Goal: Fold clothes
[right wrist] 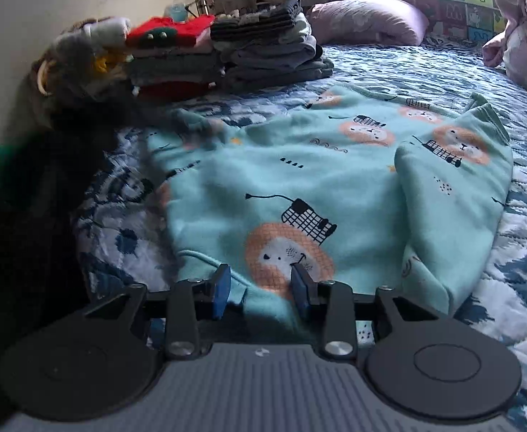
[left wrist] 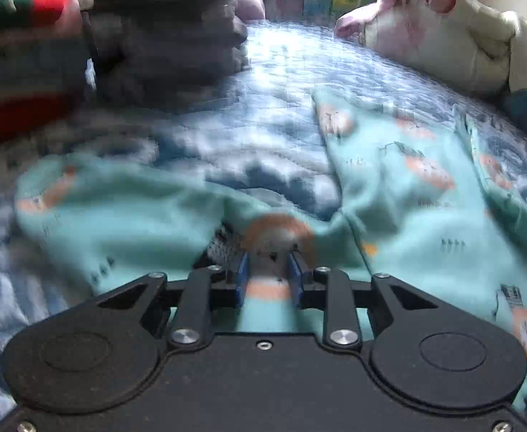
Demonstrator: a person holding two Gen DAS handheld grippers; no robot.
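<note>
Across the blue quilted bed (right wrist: pixel 407 68) lies a teal lion-print garment (right wrist: pixel 335 165); the left gripper (left wrist: pixel 267 270) pinches its fabric, the right gripper (right wrist: pixel 260 288) sits low, spread over its hem.

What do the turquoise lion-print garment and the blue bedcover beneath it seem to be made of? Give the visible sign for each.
Turquoise lion-print garment: probably soft knit cotton or fleece, matte; it drapes in rounded folds and has a ribbed cuff.
Blue bedcover: likely quilted woven fabric, faintly shiny; stitched lines puff its surface into small ridges.
</note>
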